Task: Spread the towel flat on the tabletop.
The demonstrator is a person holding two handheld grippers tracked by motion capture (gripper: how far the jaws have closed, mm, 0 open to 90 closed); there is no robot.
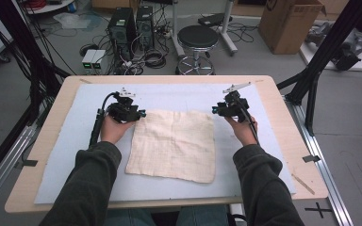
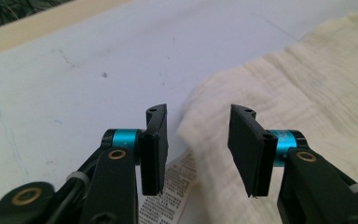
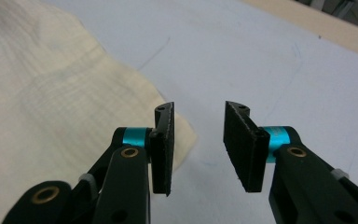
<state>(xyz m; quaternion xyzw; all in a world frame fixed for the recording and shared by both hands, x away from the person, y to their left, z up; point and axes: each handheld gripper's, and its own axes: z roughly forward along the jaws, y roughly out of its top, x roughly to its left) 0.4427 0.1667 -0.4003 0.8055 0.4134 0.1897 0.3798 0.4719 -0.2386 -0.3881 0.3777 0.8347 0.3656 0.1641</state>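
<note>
A cream cloth [image 1: 174, 143] lies spread flat on the pale blue mat [image 1: 179, 94]. My left gripper [image 1: 139, 114] hovers at the cloth's far left corner, jaws pointing inward. In the left gripper view the left gripper [image 2: 198, 140] is open, with the cloth [image 2: 307, 84] corner and its white printed label [image 2: 170, 191] lying below the gap, untouched. My right gripper [image 1: 215, 110] hovers at the far right corner. In the right gripper view the right gripper [image 3: 198, 140] is open too; the cloth [image 3: 42, 93] corner ends just under its left jaw, with nothing between the pads.
The mat covers most of a wooden table [image 1: 52, 122]. On the floor beyond it stand a black stool [image 1: 198, 37], two computer towers [image 1: 132, 26] with cables, and a cardboard box [image 1: 290, 23]. Black frame struts [image 1: 311, 89] rise at the table's right side.
</note>
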